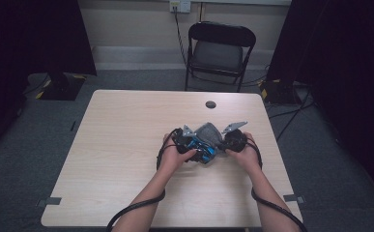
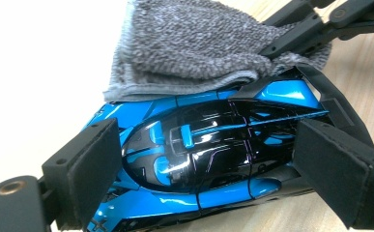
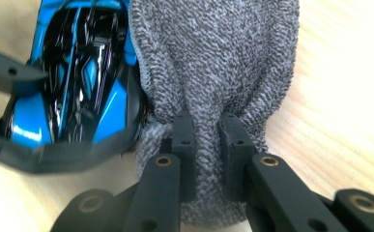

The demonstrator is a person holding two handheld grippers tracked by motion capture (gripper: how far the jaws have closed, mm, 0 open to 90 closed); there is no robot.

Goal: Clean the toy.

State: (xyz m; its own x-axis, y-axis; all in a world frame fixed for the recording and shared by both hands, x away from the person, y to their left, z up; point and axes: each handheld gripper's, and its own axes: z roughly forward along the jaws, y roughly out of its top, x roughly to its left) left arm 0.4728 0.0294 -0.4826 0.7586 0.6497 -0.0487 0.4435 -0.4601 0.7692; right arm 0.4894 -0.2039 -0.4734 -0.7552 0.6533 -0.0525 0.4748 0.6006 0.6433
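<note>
On a pale wooden counter [image 1: 126, 145], the left gripper [image 2: 199, 164] has its 2 jaws clamped on a blue and black toy car [image 2: 208, 150], its nose cut off. The right gripper [image 3: 206, 145] pinches a grey cloth [image 3: 213, 63] draped against the car, hiding one side. No readable writing.

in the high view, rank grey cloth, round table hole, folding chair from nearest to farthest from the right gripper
1. grey cloth: pinched in the right gripper, beside the toy car.
2. round table hole: on the tabletop, just beyond the cloth.
3. folding chair: on the floor past the table's far edge.
</note>
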